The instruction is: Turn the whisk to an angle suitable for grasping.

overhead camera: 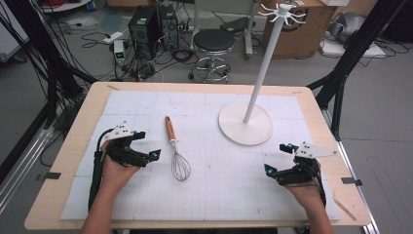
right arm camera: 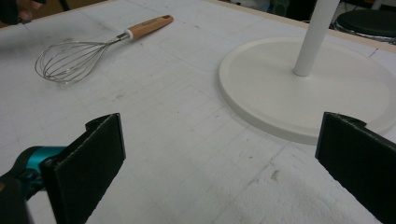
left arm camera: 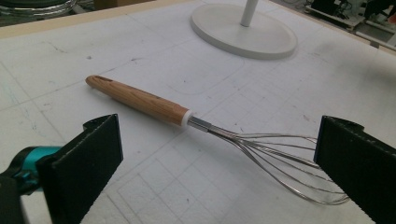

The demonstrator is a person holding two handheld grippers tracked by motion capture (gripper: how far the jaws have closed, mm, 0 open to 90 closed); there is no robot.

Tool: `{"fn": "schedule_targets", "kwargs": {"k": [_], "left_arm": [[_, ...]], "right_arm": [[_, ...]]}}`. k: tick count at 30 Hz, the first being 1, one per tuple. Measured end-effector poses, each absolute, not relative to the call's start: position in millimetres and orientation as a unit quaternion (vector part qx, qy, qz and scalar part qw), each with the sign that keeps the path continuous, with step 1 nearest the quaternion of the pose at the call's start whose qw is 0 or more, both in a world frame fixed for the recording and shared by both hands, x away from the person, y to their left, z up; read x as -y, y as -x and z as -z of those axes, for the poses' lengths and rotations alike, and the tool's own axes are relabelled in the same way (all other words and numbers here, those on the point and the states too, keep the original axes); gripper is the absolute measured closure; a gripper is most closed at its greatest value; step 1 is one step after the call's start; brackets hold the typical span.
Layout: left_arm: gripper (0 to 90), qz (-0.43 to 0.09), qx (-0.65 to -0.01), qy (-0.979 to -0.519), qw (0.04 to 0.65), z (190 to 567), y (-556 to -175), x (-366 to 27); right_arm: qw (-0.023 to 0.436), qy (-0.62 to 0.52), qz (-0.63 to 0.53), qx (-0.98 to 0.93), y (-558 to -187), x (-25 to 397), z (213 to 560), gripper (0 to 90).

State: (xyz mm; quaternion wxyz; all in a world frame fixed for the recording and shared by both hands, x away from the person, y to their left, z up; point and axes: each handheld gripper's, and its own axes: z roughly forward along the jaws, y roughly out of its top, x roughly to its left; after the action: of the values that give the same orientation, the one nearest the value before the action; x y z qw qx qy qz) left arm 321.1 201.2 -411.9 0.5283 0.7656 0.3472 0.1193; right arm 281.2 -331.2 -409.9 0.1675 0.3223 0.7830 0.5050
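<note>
A wire whisk (overhead camera: 176,148) with a wooden handle lies flat on the white mat (overhead camera: 214,190), handle pointing away from me. My left gripper (overhead camera: 148,145) rests just left of it, jaws wide open and empty. In the left gripper view the whisk (left arm camera: 159,105) lies just ahead of the left gripper (left arm camera: 217,158), across the gap between its jaws. A white hook stand (overhead camera: 245,124) rises from a round base at the mat's back right. My right gripper (overhead camera: 277,158) sits open and empty in front of that base, and faces the stand base (right arm camera: 303,93) and the whisk (right arm camera: 70,58).
The wooden table (overhead camera: 78,126) carries the gridded mat. The stand's pole (overhead camera: 263,68) ends in a ring of hooks (overhead camera: 282,12) high above the table. Beyond the table stand a black stool (overhead camera: 213,41), computer boxes (overhead camera: 146,27) and loose cables on the floor.
</note>
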Motion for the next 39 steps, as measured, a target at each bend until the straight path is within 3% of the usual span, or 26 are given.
{"fn": "schedule_targets", "kwargs": {"k": [7, 14, 22, 39], "left_arm": [[1.8, -0.121, -0.352, -0.756, 0.539, 407, -324, -199], [1.8, -0.129, -0.344, -0.791, 0.489, 379, -342, -182], [1.8, -0.145, -0.356, -0.801, 0.459, 352, -366, -172], [1.8, -0.127, -0.405, -0.818, 0.388, 375, -407, -135]], "right_arm": [[0.166, -0.321, -0.503, -0.785, -281, 330, 410, 0.3], [0.166, -0.32, -0.502, -0.786, -282, 329, 410, 0.4], [0.165, -0.32, -0.502, -0.787, -281, 330, 411, 0.4], [0.165, -0.322, -0.496, -0.79, -283, 330, 413, 0.4]]}}
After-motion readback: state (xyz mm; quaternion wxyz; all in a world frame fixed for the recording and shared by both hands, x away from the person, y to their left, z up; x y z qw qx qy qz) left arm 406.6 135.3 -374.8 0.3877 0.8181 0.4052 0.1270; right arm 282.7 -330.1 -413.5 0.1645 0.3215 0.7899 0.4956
